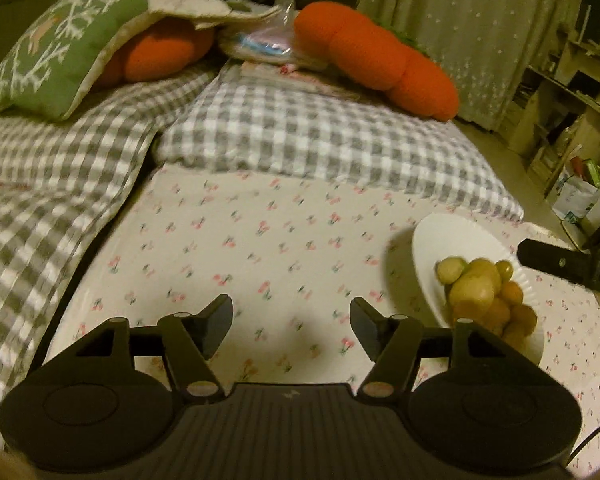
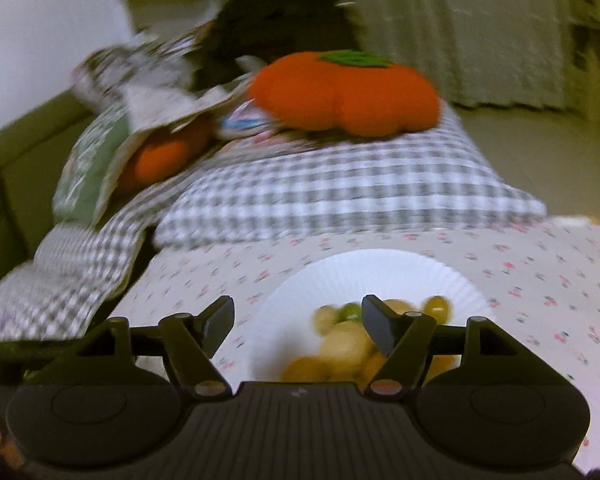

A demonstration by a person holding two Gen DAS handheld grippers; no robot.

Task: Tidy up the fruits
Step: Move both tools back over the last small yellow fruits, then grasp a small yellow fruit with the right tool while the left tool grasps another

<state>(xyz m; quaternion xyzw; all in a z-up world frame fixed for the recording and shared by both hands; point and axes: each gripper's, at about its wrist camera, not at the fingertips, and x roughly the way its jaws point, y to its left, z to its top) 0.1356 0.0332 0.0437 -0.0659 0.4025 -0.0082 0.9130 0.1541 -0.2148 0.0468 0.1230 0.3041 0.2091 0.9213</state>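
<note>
We note left gripper (image 1: 291, 322) released over cherry-print cloth (image 1: 260, 240), right gripper (image 2: 298, 322) released above paper plate (image 2: 380, 276), yellow-green and orange fruits (image 2: 346, 346) piled there

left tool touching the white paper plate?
Apart. In the left wrist view the left tool is open over bare cherry-print cloth; the white paper plate lies off to its right.

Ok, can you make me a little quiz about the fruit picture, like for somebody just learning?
1. True or false: the fruits lie on a white paper plate.
2. What is between the fingers of the left hand-held gripper?
3. The orange plush pumpkin rests on: A) the floor B) the checked cushion C) the plate.

Key:
1. True.
2. Nothing; it is open over the cherry-print cloth.
3. B.
</note>
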